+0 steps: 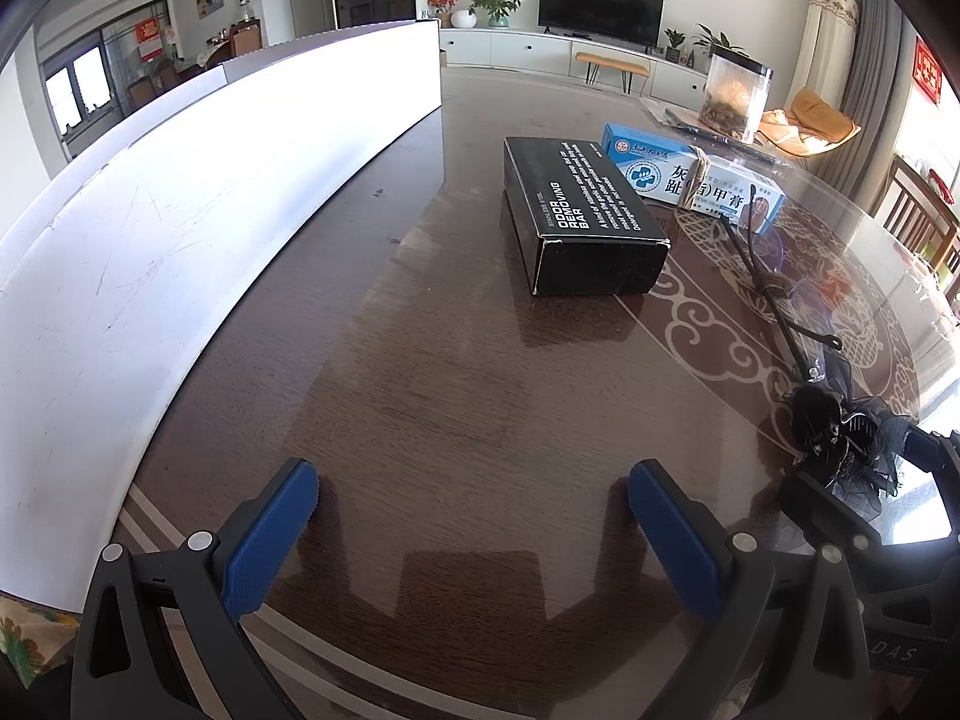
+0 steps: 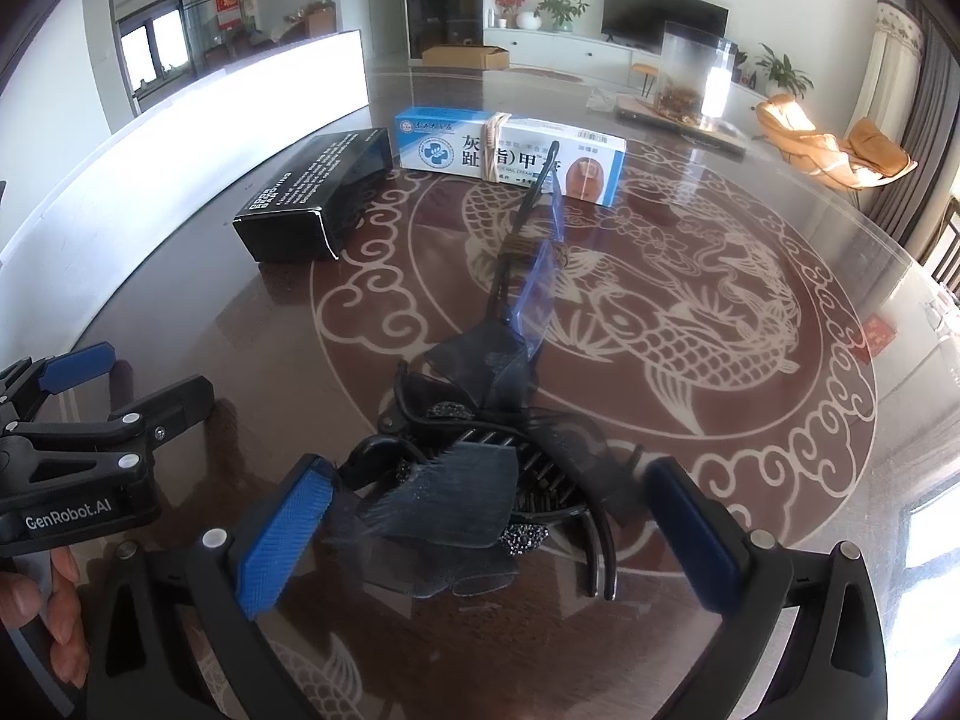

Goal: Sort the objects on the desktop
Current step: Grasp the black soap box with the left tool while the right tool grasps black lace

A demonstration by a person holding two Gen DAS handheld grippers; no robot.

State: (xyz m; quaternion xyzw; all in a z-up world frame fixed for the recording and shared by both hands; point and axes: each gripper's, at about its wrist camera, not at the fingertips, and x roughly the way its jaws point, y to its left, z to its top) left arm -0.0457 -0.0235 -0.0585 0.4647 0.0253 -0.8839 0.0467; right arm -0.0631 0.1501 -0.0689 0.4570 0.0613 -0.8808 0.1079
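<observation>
Living-room tabletop (image 2: 750, 252), glossy glass over a dragon inlay, white board (image 1: 180, 210) along the left edge. Right claw (image 2: 486, 531) is wide open, straddling the hair clip (image 2: 480, 480) at the near edge; blue pads sit either side, left pad looks to be just touching the mesh bow, right pad clear. Nothing gripped yet. Left claw (image 1: 474, 531) is also open and empty, hovering over bare tabletop to the left of the clip.

Farther out: black box (image 1: 585, 216) left of centre, blue-white cream box (image 2: 510, 156) behind it with twine wrapped round. Thin black stick (image 2: 528, 216) with a twine knot runs from the clip toward the cream box; can't tell if it's attached to the clip.

Handling guess: clip is light; mesh bow is soft and will collapse, rhinestones are slippery, comb teeth could snag or bend. Best to pinch across the rigid plastic body, not the fabric. Glass is slick, so expect the clip to skate if only one pad hits first.
</observation>
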